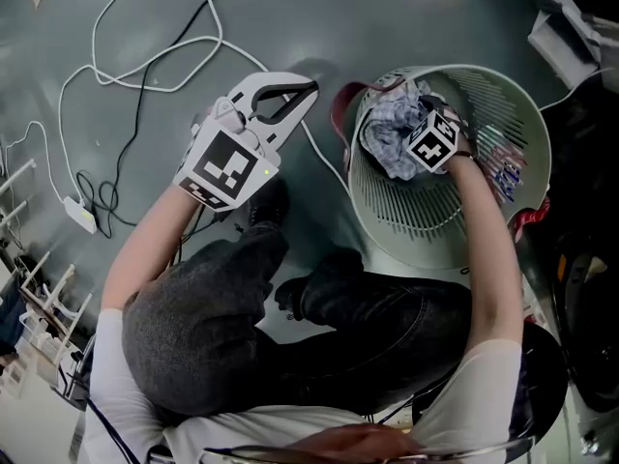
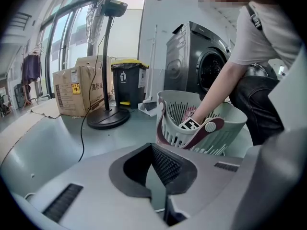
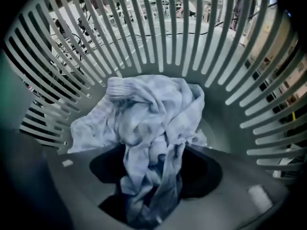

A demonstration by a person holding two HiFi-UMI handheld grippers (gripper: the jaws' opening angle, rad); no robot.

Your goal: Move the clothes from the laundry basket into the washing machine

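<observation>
1. The right gripper [image 3: 153, 195] reaches down into the slatted laundry basket [image 1: 416, 225]; its jaws clench a crumpled pale blue garment [image 3: 148, 114] lying inside;
2. The left gripper [image 1: 308, 90] hangs beside the basket; its jaws are together, empty;
3. The washing machine [image 2: 201, 61] stands behind the basket.

Holding right gripper [image 1: 424, 143] down inside laundry basket [image 1: 528, 114], at crumpled pale garment [image 1: 385, 135]; left gripper [image 1: 308, 93] above floor, beside basket.
</observation>
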